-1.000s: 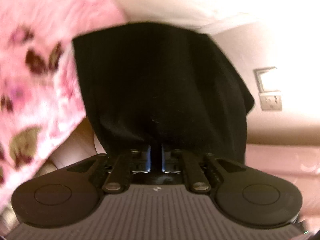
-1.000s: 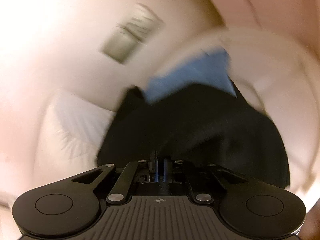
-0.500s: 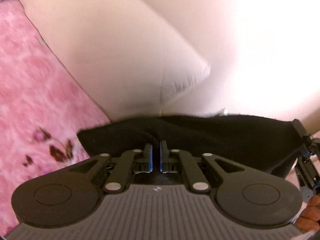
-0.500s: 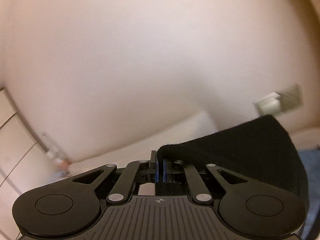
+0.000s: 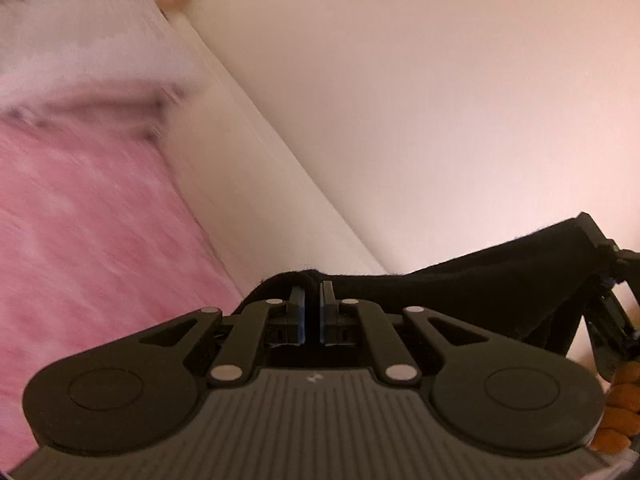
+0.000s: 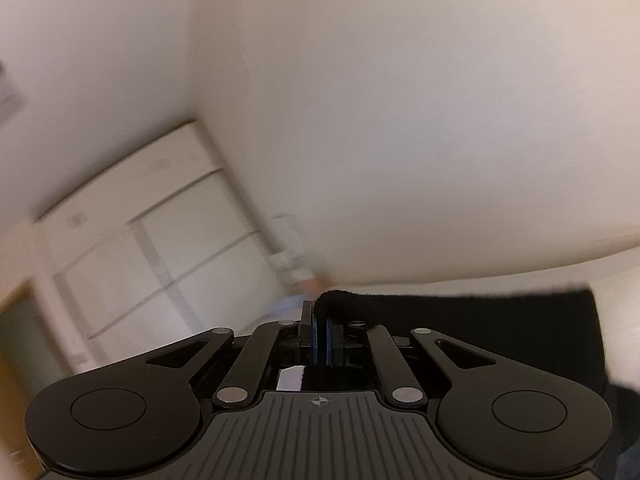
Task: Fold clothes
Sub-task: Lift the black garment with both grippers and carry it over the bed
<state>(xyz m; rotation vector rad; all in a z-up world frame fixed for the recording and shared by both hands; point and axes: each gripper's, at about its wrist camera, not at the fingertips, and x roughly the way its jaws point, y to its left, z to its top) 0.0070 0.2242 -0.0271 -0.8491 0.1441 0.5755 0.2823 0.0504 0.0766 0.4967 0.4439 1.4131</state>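
Observation:
A black garment [image 5: 500, 276] is held up in the air between both grippers, its top edge stretched taut. My left gripper [image 5: 312, 300] is shut on one corner of it. The cloth runs right to my right gripper [image 5: 608, 272], seen at the right edge of the left wrist view. In the right wrist view my right gripper [image 6: 320, 320] is shut on the other corner of the black garment [image 6: 480, 320], which runs off to the right. Most of the garment hangs below, out of view.
A pink floral blanket [image 5: 88, 232] lies on the bed at the left. A white headboard or bed edge [image 5: 248, 152] meets the pale wall [image 5: 440, 100]. White wardrobe doors [image 6: 152, 240] stand at the left in the right wrist view. The person's hand [image 5: 616, 412] shows at the lower right.
Both grippers have lifted and tilted upward with the garment. The cloth, which hung in front of the cameras, now stretches sideways between them, and the views swung toward wall and wardrobe.

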